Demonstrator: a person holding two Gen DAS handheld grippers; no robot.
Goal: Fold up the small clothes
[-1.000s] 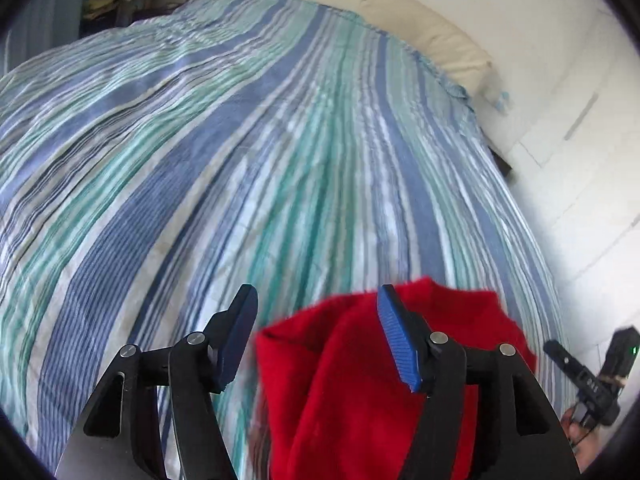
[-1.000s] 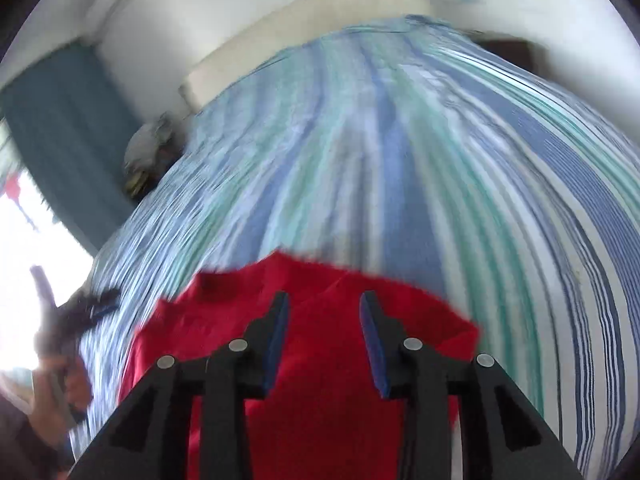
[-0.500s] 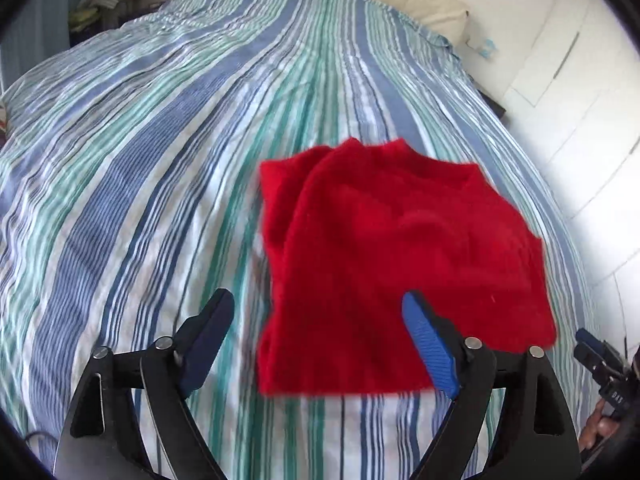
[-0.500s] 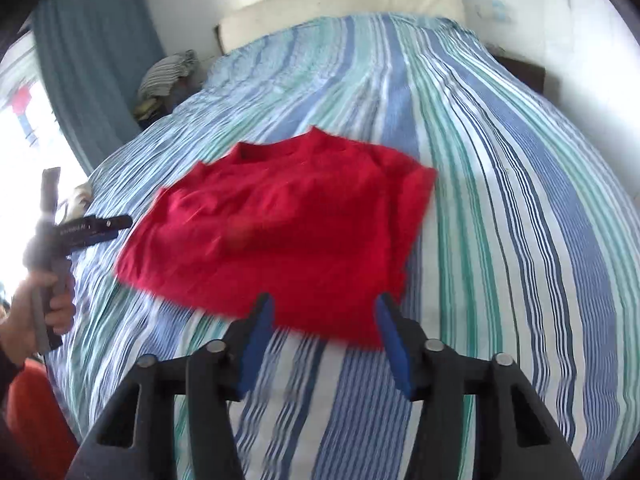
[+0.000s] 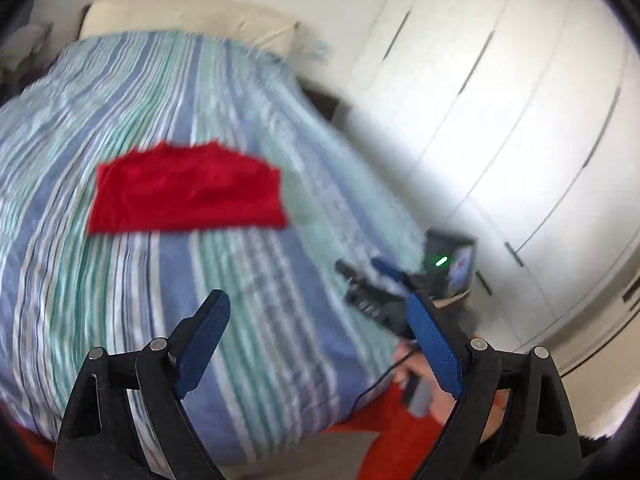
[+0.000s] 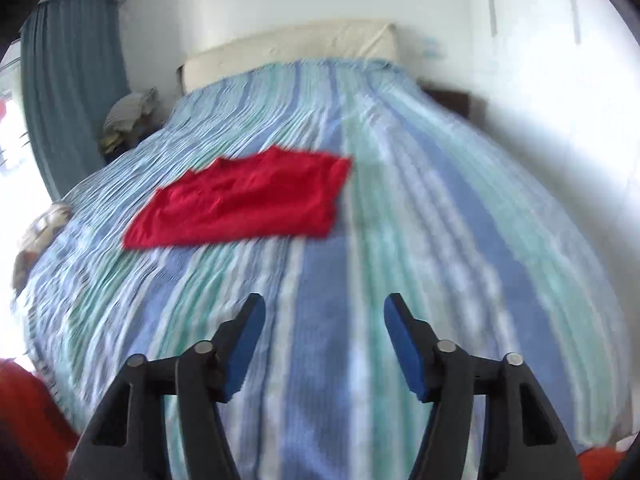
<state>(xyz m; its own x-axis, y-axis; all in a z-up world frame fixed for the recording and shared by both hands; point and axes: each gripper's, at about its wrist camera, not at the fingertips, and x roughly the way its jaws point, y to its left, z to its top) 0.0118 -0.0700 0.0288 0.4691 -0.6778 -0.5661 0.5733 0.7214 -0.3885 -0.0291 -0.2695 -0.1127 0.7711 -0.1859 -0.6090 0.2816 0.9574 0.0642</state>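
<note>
**Red garment lies folded on the bed, both grippers clear of it**

The red garment (image 6: 244, 204) is what this is about, and from where I stand neither tool has it. Nearest in each wrist view are the tools themselves: the left gripper (image 5: 316, 340) hangs with its jaws spread wide and nothing between them, and the right gripper (image 6: 324, 344) is likewise parted and empty, over bare striped cover. In the left view the right gripper shows low at the bed's right side, close by the left one's fingertip.

Both views are smeared with motion, so fine creases are hard to read. The garment looks like a flat, roughly rectangular packet, and I judge the fold done or nearly so. If so, the step in hand is pulling away cleanly: keep both jaws wide and off the cloth so no pad snags a layer. If one more fold is wanted, I would grip the two near corners together and carry them level.

There is plenty of room. The striped bedspread (image 6: 420, 240) runs bare between the grippers and the garment, and beyond it to the pale headboard (image 6: 288, 50). The garment sits about mid-bed, well apart from every edge. To the right the bed drops off near white wardrobe doors (image 5: 500, 120); to the left a teal curtain (image 6: 68, 80) and a heap of cloth (image 6: 130, 114) stand beside the bed.
</note>
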